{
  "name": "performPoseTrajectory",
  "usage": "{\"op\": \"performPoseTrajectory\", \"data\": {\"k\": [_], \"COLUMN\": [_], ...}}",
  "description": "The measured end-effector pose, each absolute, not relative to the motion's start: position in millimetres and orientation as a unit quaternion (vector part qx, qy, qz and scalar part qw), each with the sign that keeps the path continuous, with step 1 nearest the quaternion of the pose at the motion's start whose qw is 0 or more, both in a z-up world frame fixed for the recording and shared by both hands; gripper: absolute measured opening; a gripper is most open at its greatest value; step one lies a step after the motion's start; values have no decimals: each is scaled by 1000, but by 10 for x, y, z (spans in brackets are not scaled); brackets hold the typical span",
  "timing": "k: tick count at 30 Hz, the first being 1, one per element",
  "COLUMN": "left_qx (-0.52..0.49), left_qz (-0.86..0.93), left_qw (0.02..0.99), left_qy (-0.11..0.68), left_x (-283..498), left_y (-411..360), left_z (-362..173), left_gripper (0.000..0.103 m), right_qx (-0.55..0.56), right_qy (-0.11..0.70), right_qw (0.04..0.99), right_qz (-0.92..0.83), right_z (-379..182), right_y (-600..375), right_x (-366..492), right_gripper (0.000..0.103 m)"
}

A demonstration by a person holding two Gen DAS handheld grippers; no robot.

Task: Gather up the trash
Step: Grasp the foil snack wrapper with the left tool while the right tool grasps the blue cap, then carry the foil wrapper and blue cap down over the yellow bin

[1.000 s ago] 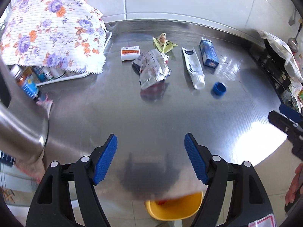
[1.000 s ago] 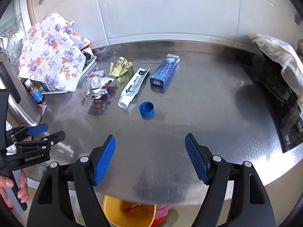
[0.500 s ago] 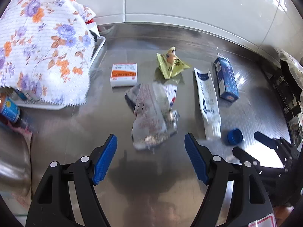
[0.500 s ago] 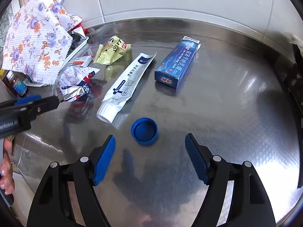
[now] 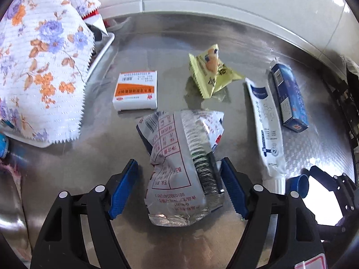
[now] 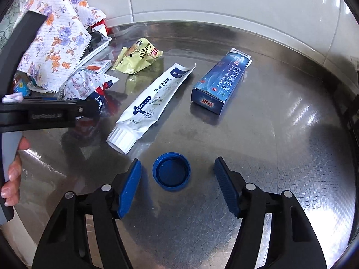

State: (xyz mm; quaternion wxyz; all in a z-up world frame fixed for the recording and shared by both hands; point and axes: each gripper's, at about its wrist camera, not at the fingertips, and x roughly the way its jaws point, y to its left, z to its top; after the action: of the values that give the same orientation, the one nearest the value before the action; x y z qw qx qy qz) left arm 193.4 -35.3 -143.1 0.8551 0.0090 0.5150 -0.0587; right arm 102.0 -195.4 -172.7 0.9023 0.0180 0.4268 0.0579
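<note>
A crumpled silver foil packet (image 5: pixel 181 163) lies on the steel counter (image 6: pixel 280 134). My left gripper (image 5: pixel 179 188) straddles its near half; the jaws are open, the left pad clear of the foil and the right pad close beside its edge. A blue bottle cap (image 6: pixel 171 171) lies open side up between the fingers of my right gripper (image 6: pixel 177 188). Those jaws are closing and neither pad touches the cap. Also on the counter are a yellow snack wrapper (image 5: pixel 211 71), a white toothpaste tube (image 6: pixel 152 103), a blue toothpaste box (image 6: pixel 222 83) and an orange-and-white medicine box (image 5: pixel 135 92).
A floral cloth (image 5: pixel 40 56) drapes over a white tray (image 5: pixel 101 53) of small bottles at the left. A tiled wall closes off the back. A dark stove edge (image 5: pixel 345 103) borders the right. A hand (image 6: pixel 13 174) holds the left gripper's handle.
Both grippers came forward and down over the counter. The left one now straddles the foil packet. The right one's jaws have narrowed around the blue cap.
</note>
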Motion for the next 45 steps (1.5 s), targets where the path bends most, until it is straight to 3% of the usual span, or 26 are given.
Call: {"op": "performPoseTrajectory", "data": {"k": [5, 8, 9, 16, 30, 45], "left_qx": [37, 40, 40, 27, 25, 59], "left_qz": [-51, -61, -69, -80, -92, -130], "left_qw": [861, 864, 864, 866, 878, 881], "left_qy": [504, 498, 497, 493, 469, 451], "left_x": [1928, 1941, 1948, 1905, 1407, 489], "left_y": [-414, -415, -421, -362, -232, -87], "left_z": [-1463, -1458, -1448, -1394, -1106, -904], "left_gripper": [75, 62, 57, 50, 48, 48], "right_qx": [19, 21, 21, 28, 46, 60], "right_qy": [420, 421, 422, 420, 409, 386], "right_qw": [905, 904, 904, 904, 909, 920], "right_qz": [61, 65, 64, 69, 68, 33], "right_z": [-1724, -1702, -1702, -1680, -1471, -1242], "right_y": [-1949, -1948, -1941, -1950, -1956, -1786], "right_x": [984, 974, 976, 940, 688, -205], "right_gripper": [59, 32, 32, 32, 32, 32]}}
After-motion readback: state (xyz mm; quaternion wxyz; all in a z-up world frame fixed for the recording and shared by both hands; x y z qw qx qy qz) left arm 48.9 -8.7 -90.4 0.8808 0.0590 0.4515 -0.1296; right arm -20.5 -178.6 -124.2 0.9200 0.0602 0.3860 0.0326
